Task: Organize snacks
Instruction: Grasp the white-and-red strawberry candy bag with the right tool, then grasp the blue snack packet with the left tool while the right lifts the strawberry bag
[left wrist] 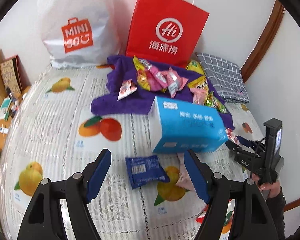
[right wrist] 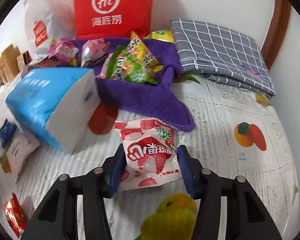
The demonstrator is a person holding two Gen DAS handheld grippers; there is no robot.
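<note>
On the fruit-print tabletop [left wrist: 50, 120], a strawberry snack packet [right wrist: 150, 156] is framed between the spread right tongs [right wrist: 150, 172] beside a blue box [right wrist: 50, 108], while the left tongs [left wrist: 148, 176] are held wide above a dark blue packet [left wrist: 146, 170].

Fruit-print tablecloth [left wrist: 56, 132], on it purple towel [left wrist: 118, 106], blue tissue pack [left wrist: 186, 128], grey check cloth [left wrist: 224, 80], navy snack pkt [left wrist: 146, 171], strawberry pkt [right wrist: 150, 156]

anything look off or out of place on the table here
Yes: the blue tissue pack is the one non-snack in the heap, sitting tilted with one end propped on the purple towel. Snacks have strayed off the towel too: a dark blue packet and the strawberry pouch between the right claw's open fingers.
</note>
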